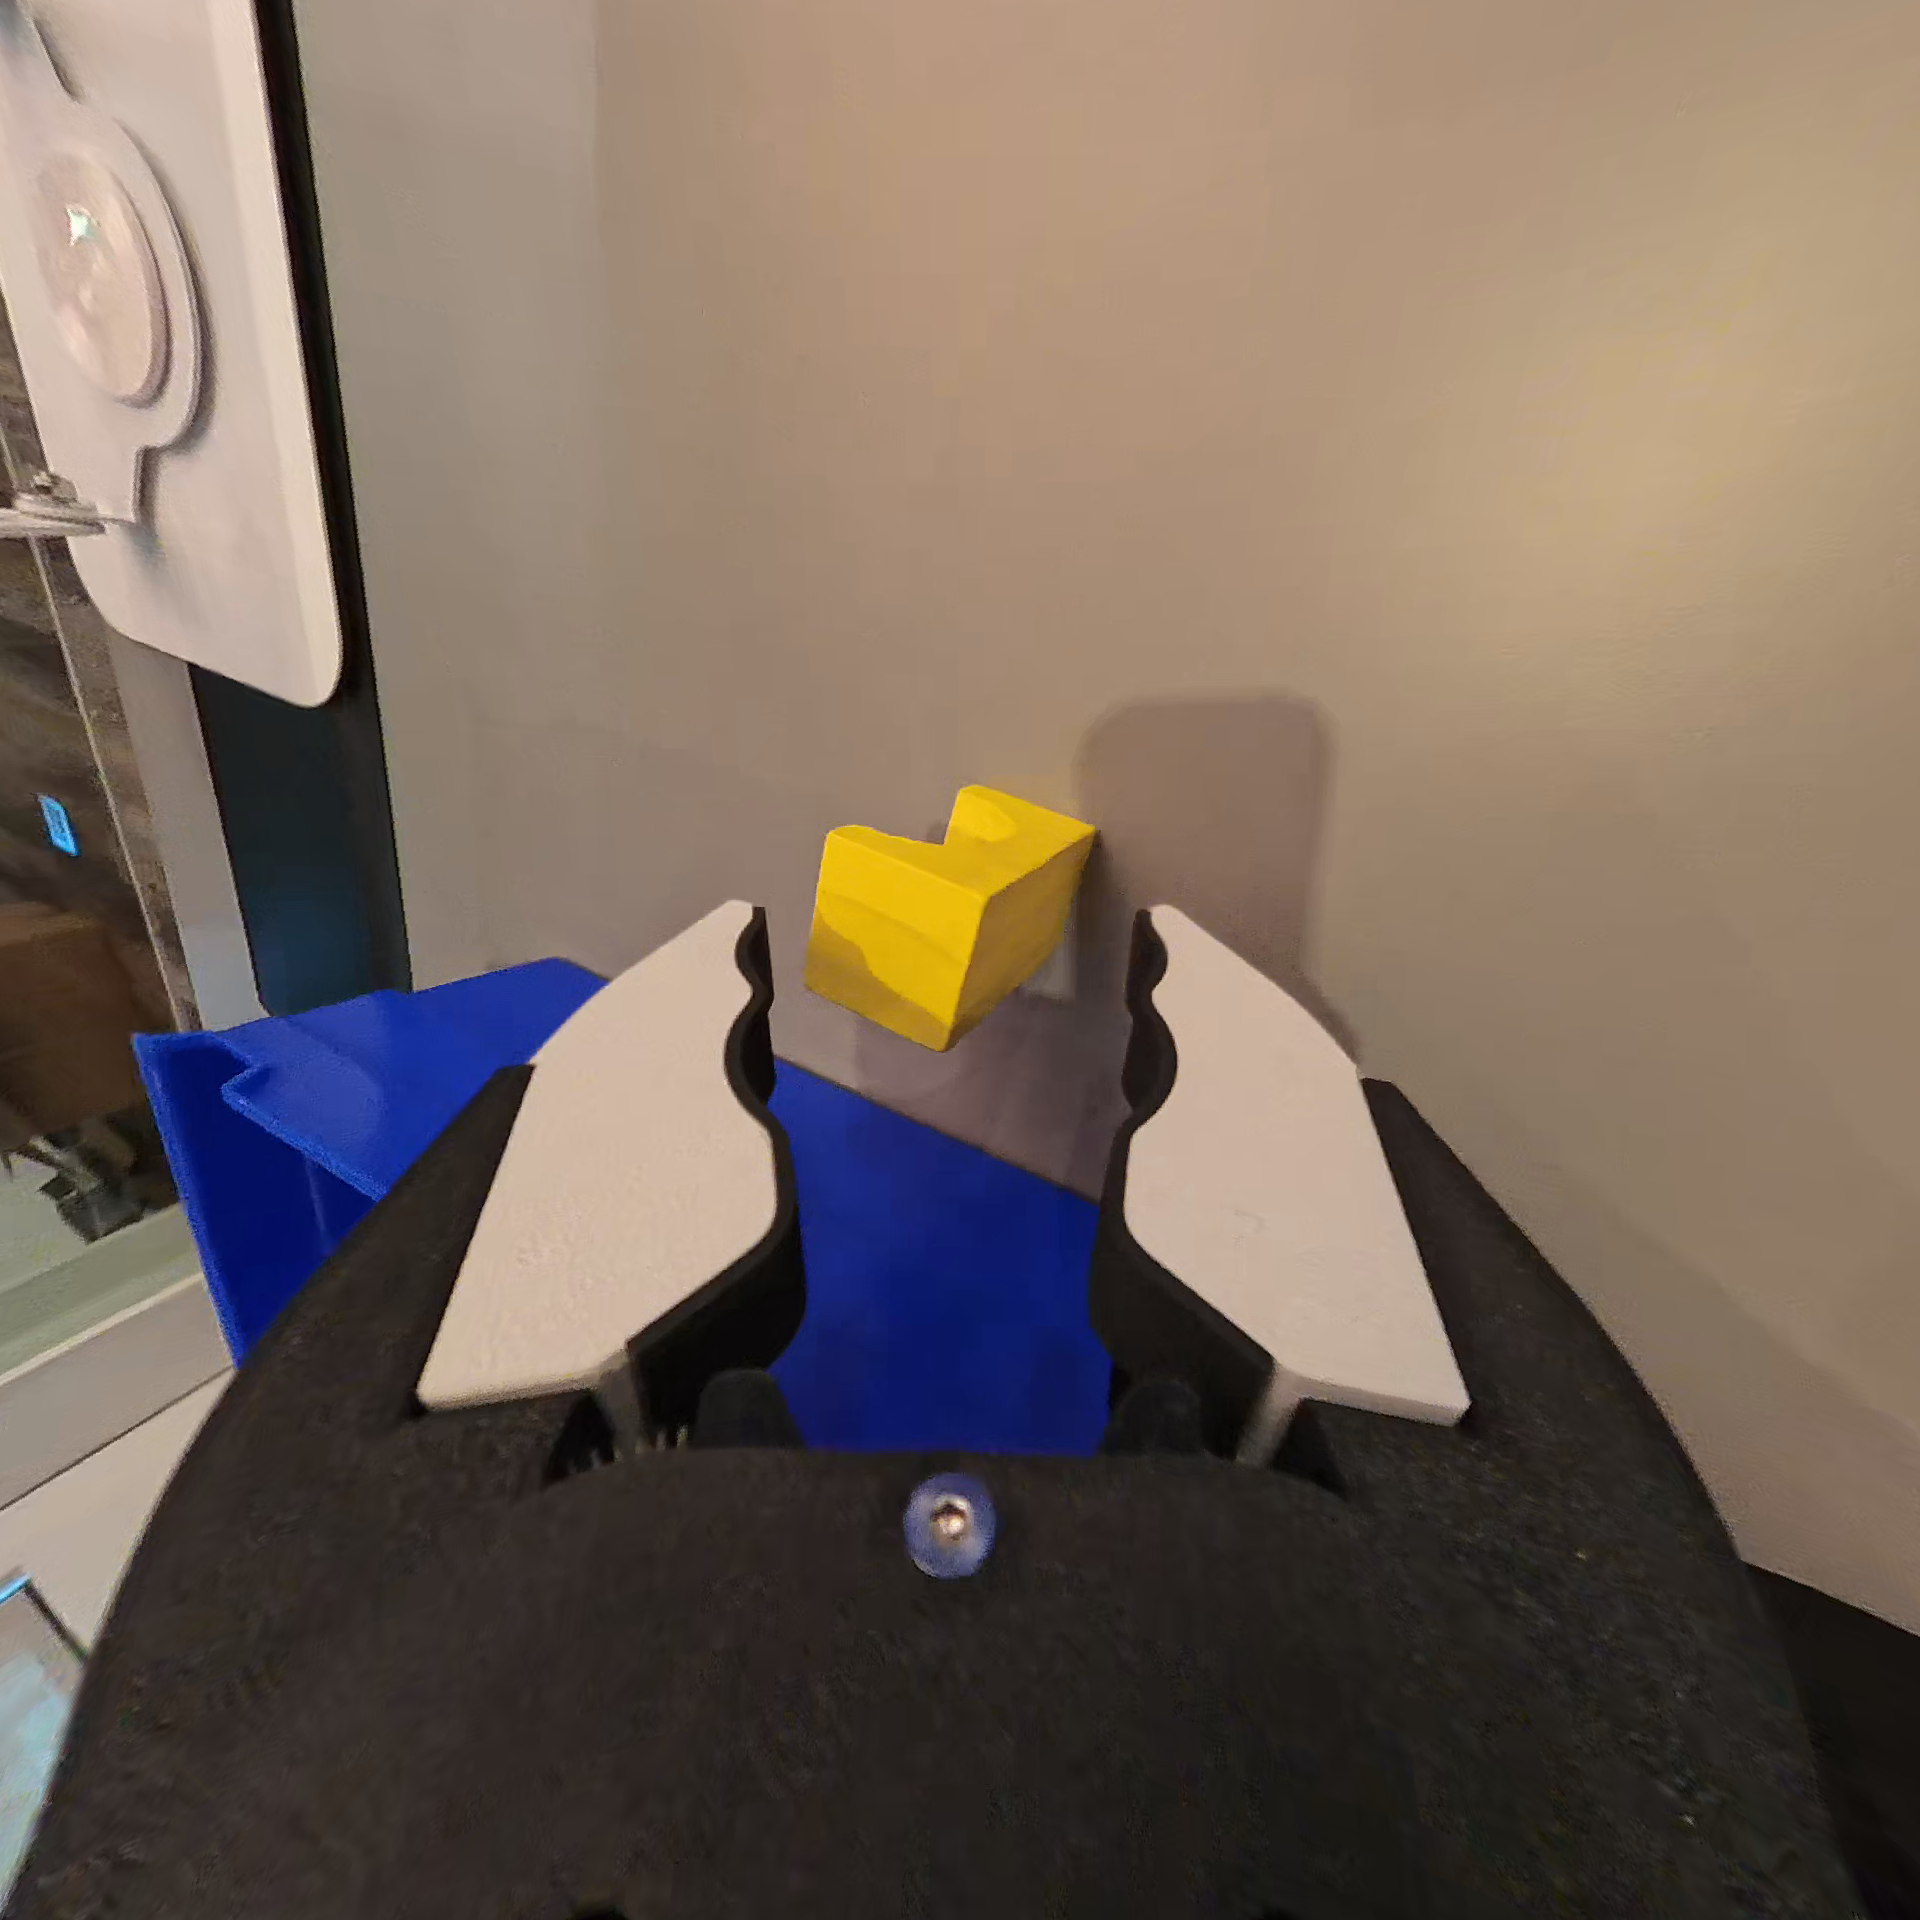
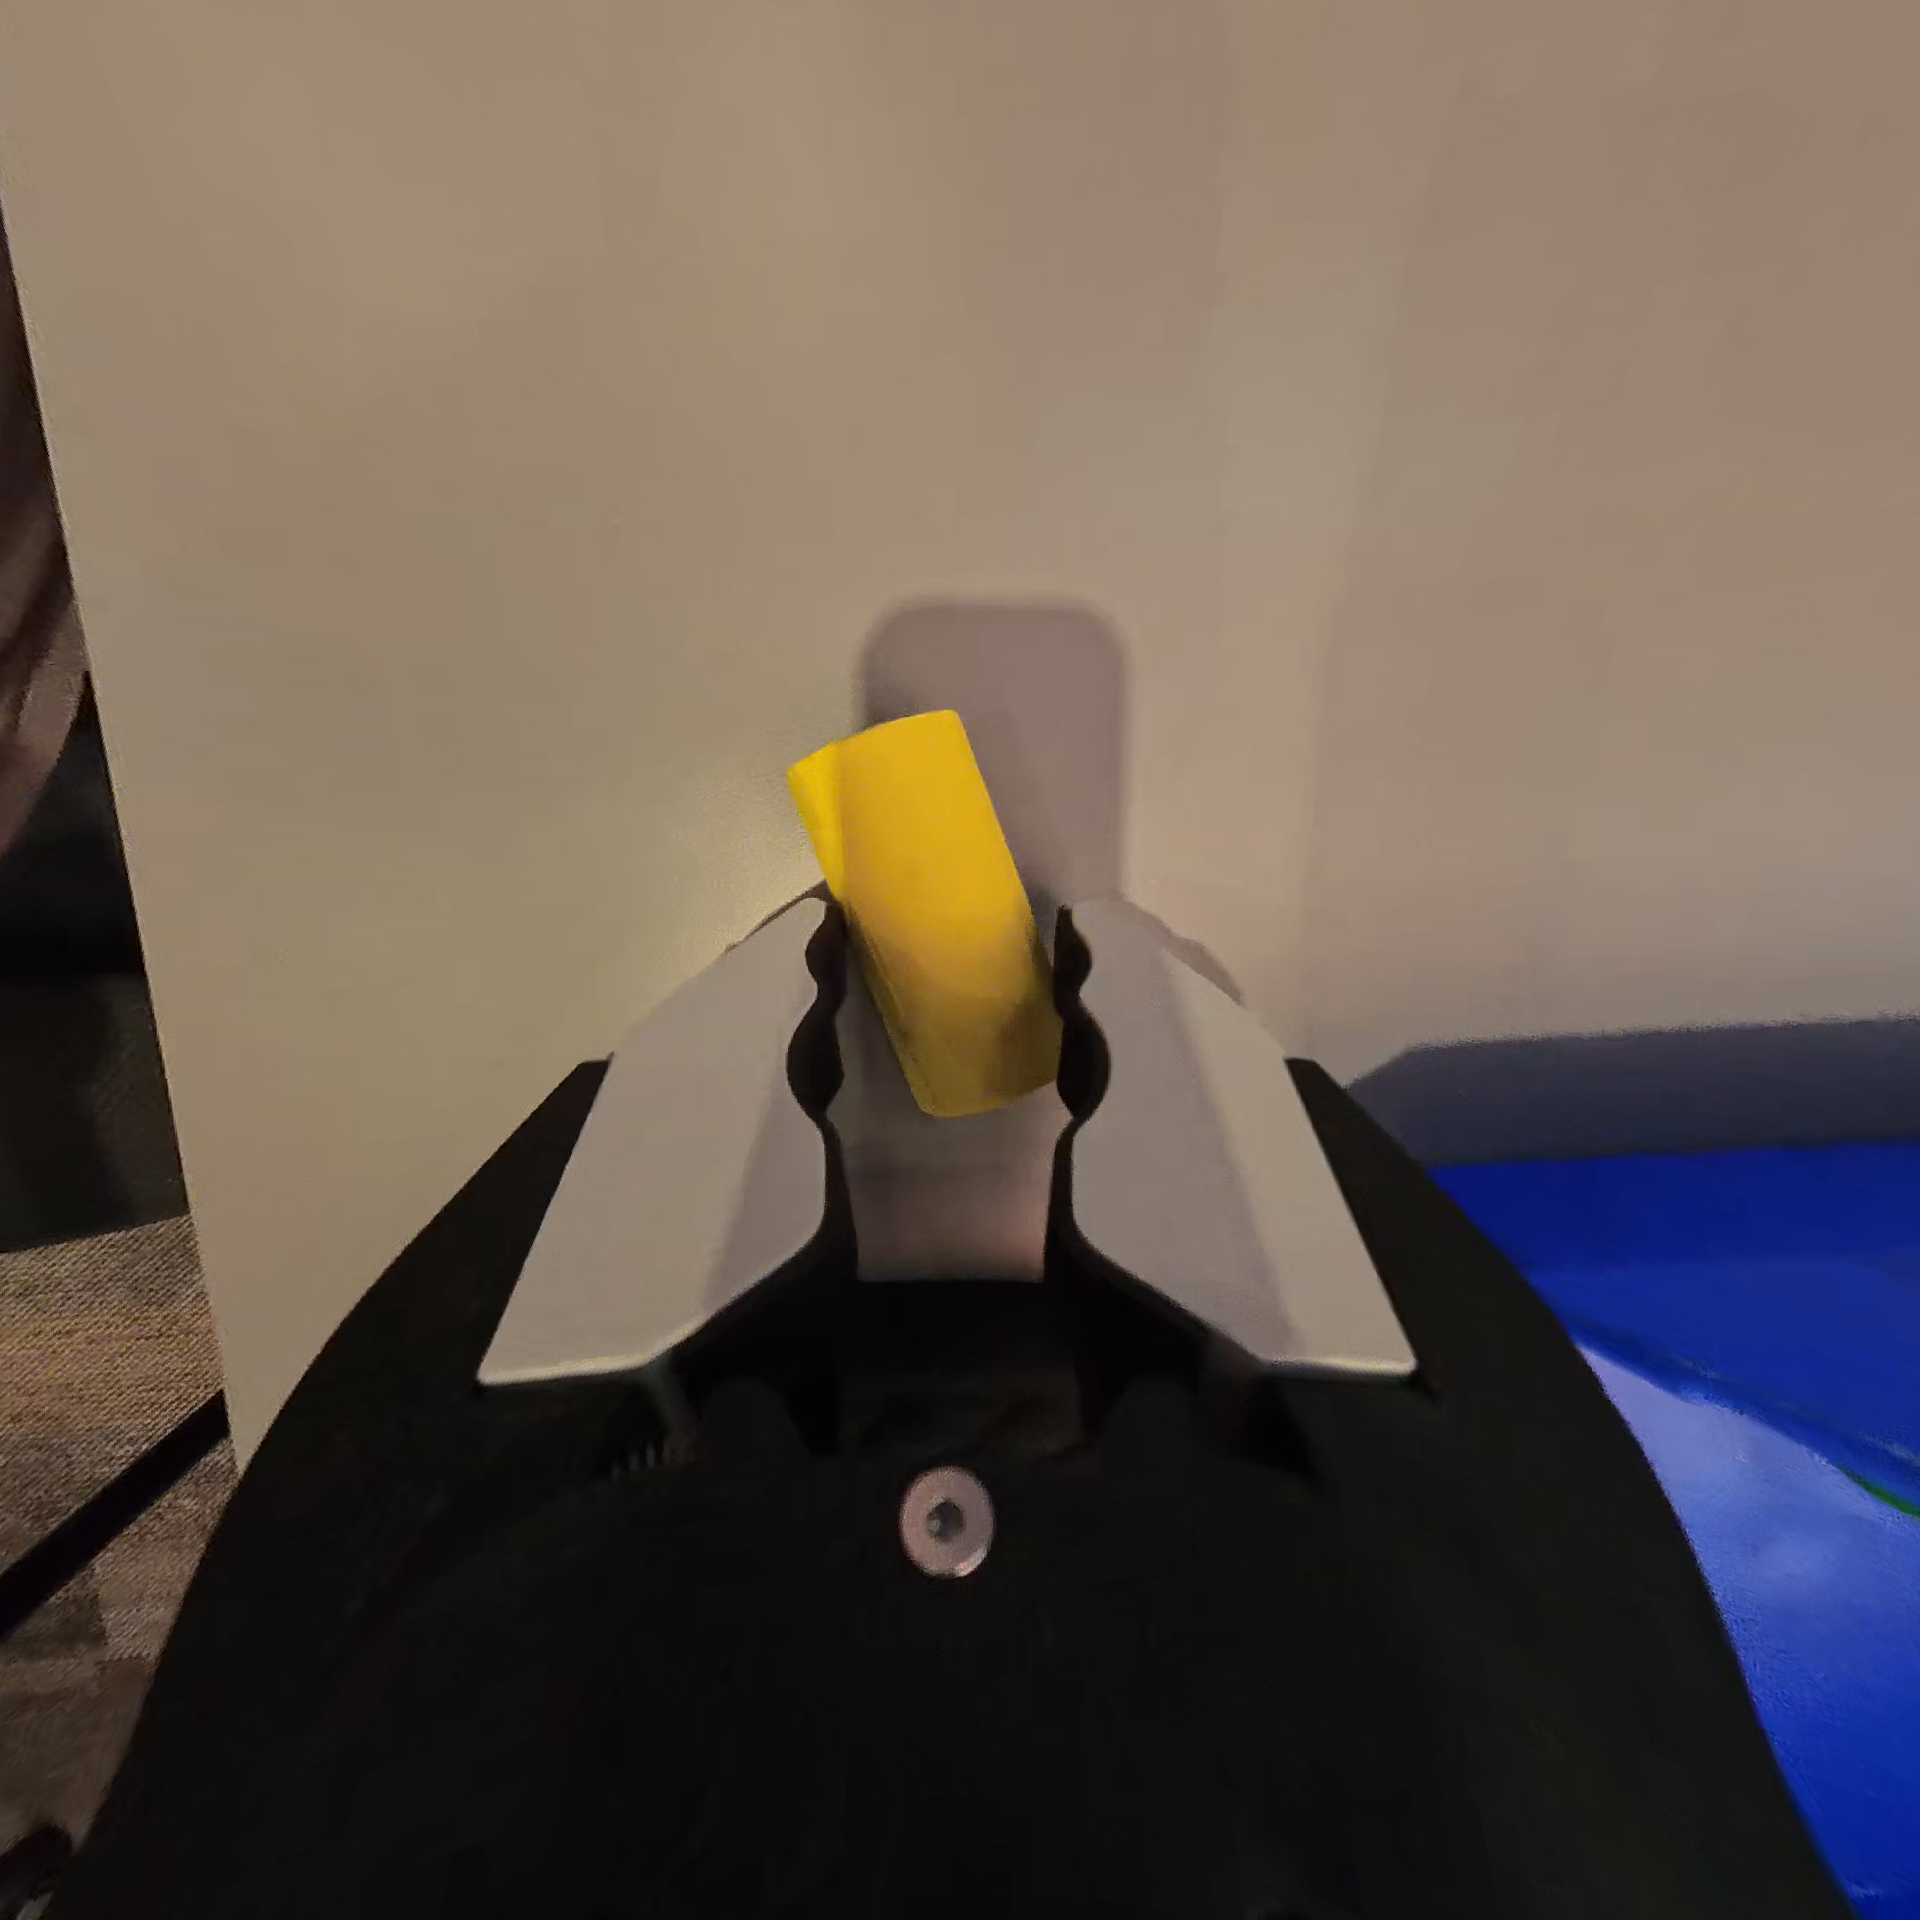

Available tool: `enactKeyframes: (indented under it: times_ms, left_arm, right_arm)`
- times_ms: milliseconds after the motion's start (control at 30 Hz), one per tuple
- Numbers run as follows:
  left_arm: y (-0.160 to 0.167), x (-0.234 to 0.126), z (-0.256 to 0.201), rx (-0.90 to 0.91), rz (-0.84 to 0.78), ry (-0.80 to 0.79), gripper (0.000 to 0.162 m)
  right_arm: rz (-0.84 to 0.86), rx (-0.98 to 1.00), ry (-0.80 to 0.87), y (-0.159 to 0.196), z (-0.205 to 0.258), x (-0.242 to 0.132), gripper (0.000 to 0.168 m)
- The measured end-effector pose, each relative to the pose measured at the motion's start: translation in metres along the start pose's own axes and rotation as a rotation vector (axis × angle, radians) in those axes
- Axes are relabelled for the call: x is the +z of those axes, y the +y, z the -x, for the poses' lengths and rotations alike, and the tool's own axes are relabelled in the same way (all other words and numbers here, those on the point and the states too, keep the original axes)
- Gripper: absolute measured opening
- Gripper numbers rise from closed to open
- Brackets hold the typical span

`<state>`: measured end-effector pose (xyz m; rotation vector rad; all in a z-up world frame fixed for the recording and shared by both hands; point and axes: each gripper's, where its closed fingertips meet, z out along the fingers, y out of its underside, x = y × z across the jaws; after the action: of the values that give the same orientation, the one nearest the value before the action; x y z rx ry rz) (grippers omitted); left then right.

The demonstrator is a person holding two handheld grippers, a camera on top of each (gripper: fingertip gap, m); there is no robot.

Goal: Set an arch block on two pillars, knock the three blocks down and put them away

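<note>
In the left wrist view a yellow arch block (image 1: 935,925) with a notch in its top hangs tilted in the air just ahead of my fingertips and touches neither of them. It is above the far edge of a blue bin (image 1: 935,1247). My left gripper (image 1: 951,935) is open and empty over the bin. In the right wrist view my right gripper (image 2: 943,935) is closed on a plain yellow block (image 2: 935,914). The block leans to the left between the pads and sticks out past the fingertips. The bin (image 2: 1683,1247) lies to its lower right.
A pale wall (image 1: 1351,416) stands close behind the bin, with a rounded shadow on it. A dark door frame (image 1: 312,623) and a white wall plate (image 1: 156,364) are at the left. Carpet (image 2: 94,1403) shows at the lower left of the right wrist view. Some 35 cm of space lies between my two pairs of fingers.
</note>
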<state>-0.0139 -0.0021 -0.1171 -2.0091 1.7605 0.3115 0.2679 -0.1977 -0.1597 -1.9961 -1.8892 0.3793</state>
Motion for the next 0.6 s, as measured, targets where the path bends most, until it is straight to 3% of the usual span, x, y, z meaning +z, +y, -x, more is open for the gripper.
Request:
enactKeyframes:
  times_ms: [133, 300, 367, 433, 500, 600]
  left_arm:
    - [0.002, 0.004, 0.005, -0.034, 0.043, -0.004, 0.056]
    - [0.003, 0.012, 0.009, 0.013, 0.110, -0.030, 0.056]
    - [0.005, 0.017, 0.007, 0.046, 0.161, -0.037, 0.059]
    - [0.010, 0.024, 0.004, 0.107, 0.240, -0.043, 0.059]
    - [0.018, 0.029, 0.010, 0.169, 0.320, -0.107, 0.060]
    - [0.016, 0.028, 0.011, 0.179, 0.314, -0.122, 0.057]
  right_arm:
    - [-0.090, -0.035, 0.044, -0.019, -0.007, -0.019, 0.038]
    - [-0.383, 0.038, 0.322, -0.041, -0.063, -0.119, 0.037]
    - [-0.427, 0.226, 0.486, -0.017, -0.109, -0.153, 0.037]
    - [-0.332, 0.492, 0.584, 0.029, -0.151, -0.161, 0.037]
    - [-0.162, 0.708, 0.618, 0.075, -0.175, -0.146, 0.038]
    - [-0.028, 0.834, 0.604, 0.106, -0.192, -0.112, 0.034]
